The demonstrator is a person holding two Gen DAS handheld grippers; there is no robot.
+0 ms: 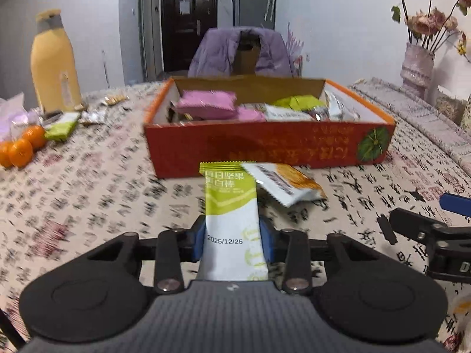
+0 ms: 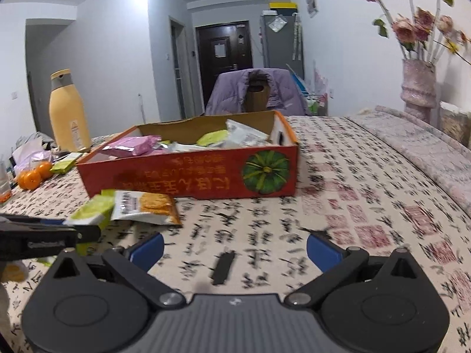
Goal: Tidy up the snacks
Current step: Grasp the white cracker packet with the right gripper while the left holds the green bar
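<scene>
A green snack bar (image 1: 232, 220) is clamped in the left gripper (image 1: 234, 235), ready for the red box (image 1: 265, 144), while the right gripper (image 2: 235, 247) is held spread and empty.

My left gripper (image 1: 234, 235) is clamped on a green-and-white snack bar (image 1: 231, 206) at centre frame, its blue pads (image 1: 199, 239) pressing both sides. Just right of the bar's top lies a white-and-orange packet (image 1: 284, 184) on the patterned tablecloth (image 1: 88, 194). Above them sits the red box (image 1: 265, 144), filled with snacks. Tangerines (image 1: 20, 150) sit at the left edge.
</scene>
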